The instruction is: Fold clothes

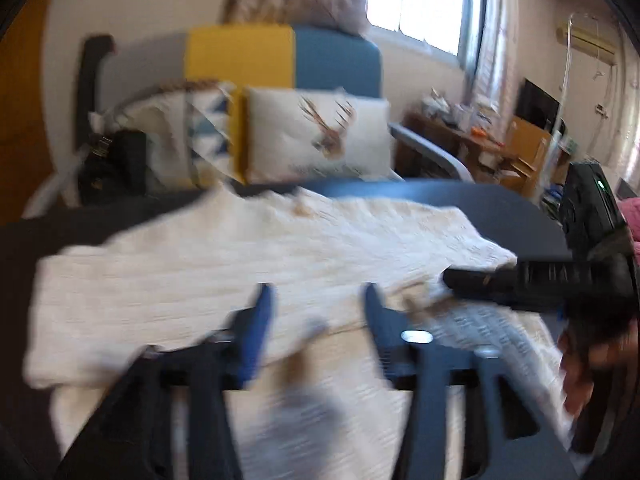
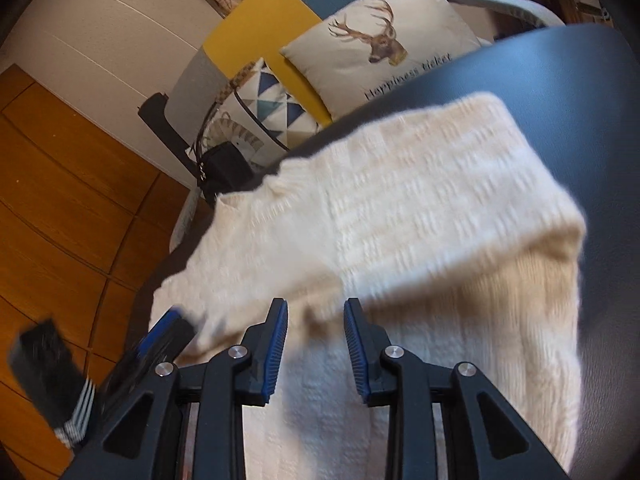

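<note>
Cream knit sweater (image 1: pixel 248 264) is on the dark round desk (image 1: pixel 460 196), partly folded: an upper layer lies doubled over the lower one, with the fold's edge running across just ahead of both tools.

Left hand-held gripper (image 1: pixel 316 300): jaws spread, nothing between the pads, only knit beneath them. Right hand-held gripper (image 2: pixel 316 320): jaws part-open, gap clear, not pinching; the knit sits under and ahead of the tips. So I read both as empty above the fabric.

Risks from here:
- The folded layer looks loose and puffy. With neither tool on it, thick knit may spring back and undo the fold.
- The sweater's far-left corner (image 2: pixel 224 200) sits at the desk rim. A tug toward that side could drag the knit over the edge toward the wooden floor (image 2: pixel 60 200).
- The two tools are close together, and the right one shows at the right edge of the left wrist view. Reaching for the same edge could clash fingers or snag the knit.
- A grab now could catch both layers instead of the top one, so the whole piece would bunch.
- Left wrist view is blurred, so I can't judge how high the pads sit over the fabric.

Deer cushion (image 2: pixel 380 44) and sofa (image 2: pixel 256 20) sit beyond the desk, well clear.
</note>
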Demonstrator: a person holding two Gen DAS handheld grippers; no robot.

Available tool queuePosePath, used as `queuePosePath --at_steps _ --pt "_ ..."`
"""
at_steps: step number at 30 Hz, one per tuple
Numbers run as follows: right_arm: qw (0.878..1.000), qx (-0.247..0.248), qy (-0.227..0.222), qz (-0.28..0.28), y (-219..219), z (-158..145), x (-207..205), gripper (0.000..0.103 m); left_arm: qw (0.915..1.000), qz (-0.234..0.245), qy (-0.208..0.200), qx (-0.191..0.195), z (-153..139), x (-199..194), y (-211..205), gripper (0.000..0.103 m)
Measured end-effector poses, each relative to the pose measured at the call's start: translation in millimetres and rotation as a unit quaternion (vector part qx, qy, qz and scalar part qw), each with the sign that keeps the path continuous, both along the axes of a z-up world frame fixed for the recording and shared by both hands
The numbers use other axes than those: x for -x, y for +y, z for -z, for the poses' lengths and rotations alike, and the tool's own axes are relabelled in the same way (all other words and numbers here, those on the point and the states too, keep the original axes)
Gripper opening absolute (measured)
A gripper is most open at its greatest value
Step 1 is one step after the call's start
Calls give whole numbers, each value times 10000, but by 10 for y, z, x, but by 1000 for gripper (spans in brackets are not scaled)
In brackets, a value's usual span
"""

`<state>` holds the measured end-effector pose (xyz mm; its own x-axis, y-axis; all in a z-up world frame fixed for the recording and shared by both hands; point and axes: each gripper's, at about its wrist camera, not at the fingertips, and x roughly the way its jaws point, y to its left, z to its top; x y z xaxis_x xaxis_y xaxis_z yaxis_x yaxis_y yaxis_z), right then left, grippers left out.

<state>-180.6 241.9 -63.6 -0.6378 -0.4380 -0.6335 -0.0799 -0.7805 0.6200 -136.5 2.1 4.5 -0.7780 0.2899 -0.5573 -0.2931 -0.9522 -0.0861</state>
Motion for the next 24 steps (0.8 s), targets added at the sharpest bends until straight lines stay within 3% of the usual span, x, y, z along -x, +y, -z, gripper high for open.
queuePosePath --at_steps 3,5,10,15,17,19,24 --pt "9998 -145 -112 32 -18 -26 123 33 9989 -445 -72 -140 34 -30 -319 61" --pt "9993 -137 -350 30 -22 20 218 33 9949 -768 -345 -546 107 -10 -561 61" --pt "9974 367 -581 235 23 159 326 34 9772 -1472 -594 -1412 251 -46 -966 61" --pt "9892 1222 -670 448 46 253 446 35 9583 -2000 -672 -1926 367 -156 -1214 61" --pt "9890 1142 -809 480 8 294 523 29 9572 -2040 -776 -1903 388 -169 -1210 61" --pt "9919 1000 -670 415 -33 250 565 7 9584 -2020 -848 -1832 392 -185 -1173 61" --pt "9984 554 9 127 -166 -184 600 6 9707 -1592 -883 -1568 329 -227 -934 61"
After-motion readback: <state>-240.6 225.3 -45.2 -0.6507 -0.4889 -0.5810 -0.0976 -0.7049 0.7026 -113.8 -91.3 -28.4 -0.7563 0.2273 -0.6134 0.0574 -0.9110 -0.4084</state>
